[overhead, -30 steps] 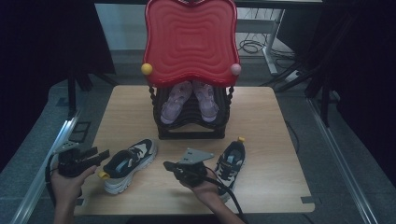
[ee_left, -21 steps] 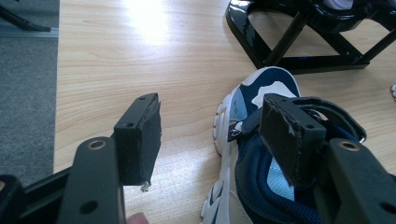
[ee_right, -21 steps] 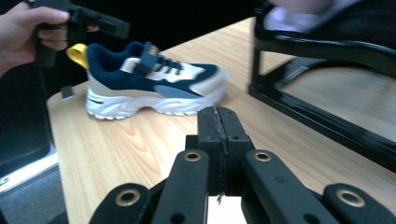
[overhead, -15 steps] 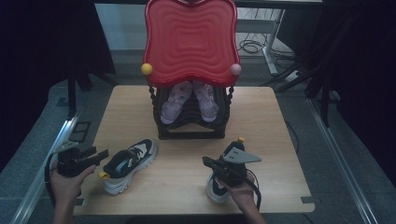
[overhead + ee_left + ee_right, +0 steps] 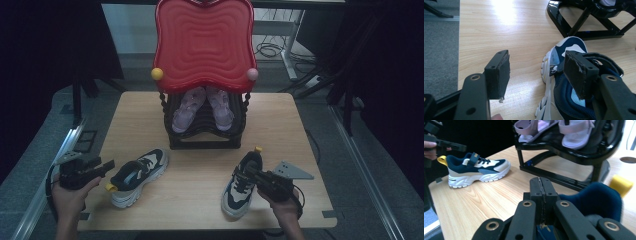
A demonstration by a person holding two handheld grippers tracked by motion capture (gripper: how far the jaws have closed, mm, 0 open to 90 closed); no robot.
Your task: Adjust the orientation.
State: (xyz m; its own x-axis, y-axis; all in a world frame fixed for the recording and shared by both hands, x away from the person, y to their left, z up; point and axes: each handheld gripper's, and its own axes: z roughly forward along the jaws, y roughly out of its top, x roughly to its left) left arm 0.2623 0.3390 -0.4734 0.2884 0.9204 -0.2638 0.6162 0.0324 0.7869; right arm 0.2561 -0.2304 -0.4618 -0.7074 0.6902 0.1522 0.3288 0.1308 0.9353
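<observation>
Overhead, two navy-and-white sneakers lay apart on a wooden table (image 5: 200,192) before a black rack (image 5: 205,135) holding lilac sandals (image 5: 202,107); no writing was legible. Right gripper (image 5: 250,173), jaws closed, pinched the right sneaker (image 5: 240,187). Left gripper (image 5: 107,165) stood open behind the left sneaker (image 5: 137,175).

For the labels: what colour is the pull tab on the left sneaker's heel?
Yellow; the pull tab on the left sneaker shows best in the right gripper view.
</observation>
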